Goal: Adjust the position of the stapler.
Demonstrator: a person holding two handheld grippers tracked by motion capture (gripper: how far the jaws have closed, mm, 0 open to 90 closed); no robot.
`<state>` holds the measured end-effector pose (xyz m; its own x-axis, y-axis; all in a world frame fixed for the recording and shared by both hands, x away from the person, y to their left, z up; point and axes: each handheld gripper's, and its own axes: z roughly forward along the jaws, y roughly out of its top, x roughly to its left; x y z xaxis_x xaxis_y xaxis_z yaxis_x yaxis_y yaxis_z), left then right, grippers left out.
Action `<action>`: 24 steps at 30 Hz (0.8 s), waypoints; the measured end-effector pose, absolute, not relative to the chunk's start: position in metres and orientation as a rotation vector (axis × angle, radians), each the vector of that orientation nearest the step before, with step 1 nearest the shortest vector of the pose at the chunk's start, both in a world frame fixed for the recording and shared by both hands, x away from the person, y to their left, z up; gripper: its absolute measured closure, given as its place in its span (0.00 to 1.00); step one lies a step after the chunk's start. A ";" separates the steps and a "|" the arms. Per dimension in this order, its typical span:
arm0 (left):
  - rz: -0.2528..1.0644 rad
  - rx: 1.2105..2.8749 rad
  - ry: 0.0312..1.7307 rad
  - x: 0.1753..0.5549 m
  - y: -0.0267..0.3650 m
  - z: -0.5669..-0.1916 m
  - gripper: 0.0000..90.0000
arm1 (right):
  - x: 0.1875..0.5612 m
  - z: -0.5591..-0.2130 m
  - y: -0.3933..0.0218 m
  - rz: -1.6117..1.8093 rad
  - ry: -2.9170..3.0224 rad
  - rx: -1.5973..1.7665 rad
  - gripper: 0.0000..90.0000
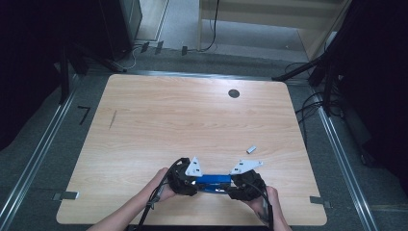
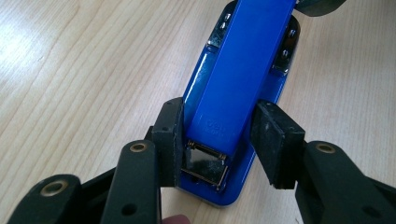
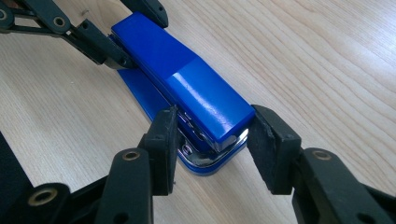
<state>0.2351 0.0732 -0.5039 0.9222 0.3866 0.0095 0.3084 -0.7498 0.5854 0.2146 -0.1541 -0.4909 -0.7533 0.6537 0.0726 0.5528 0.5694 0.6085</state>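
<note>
A single blue stapler (image 1: 212, 181) lies flat on the wooden desk (image 1: 192, 125), close to the desk's near edge and a little right of its middle, with one gripper at each of its ends. The left gripper (image 2: 219, 135) straddles the stapler's hinged rear end: its left pad lies against the side of the stapler, while the right pad stands just beside the other side with a thin gap, so the jaws are partly closed around it and whether they truly pinch it cannot be told. The right gripper (image 3: 212, 140) straddles the front end, where the metal nose shows; its left pad touches the stapler's base, the right pad stands just off the top arm, so these jaws too are half open around the stapler, not plainly clamping. Beyond the stapler the desk runs bare and wide to its far edge, with ample room on both sides. A small white piece (image 1: 250, 149) lies near the stapler, toward the far right, and a round dark grommet (image 1: 234, 93) sits well beyond it. Counted: one stapler, two grippers, one white piece, one grommet
</note>
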 end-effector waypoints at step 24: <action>0.190 2.462 0.550 0.229 0.081 -0.504 0.54 | 0.218 -0.491 -0.148 0.980 2.647 1.023 0.50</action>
<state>0.2294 0.0807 -0.5044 0.9039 0.4276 0.0080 0.3414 -0.7325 0.5890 0.2175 -0.1480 -0.4909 -0.7591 0.6434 0.0990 0.5528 0.5569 0.6199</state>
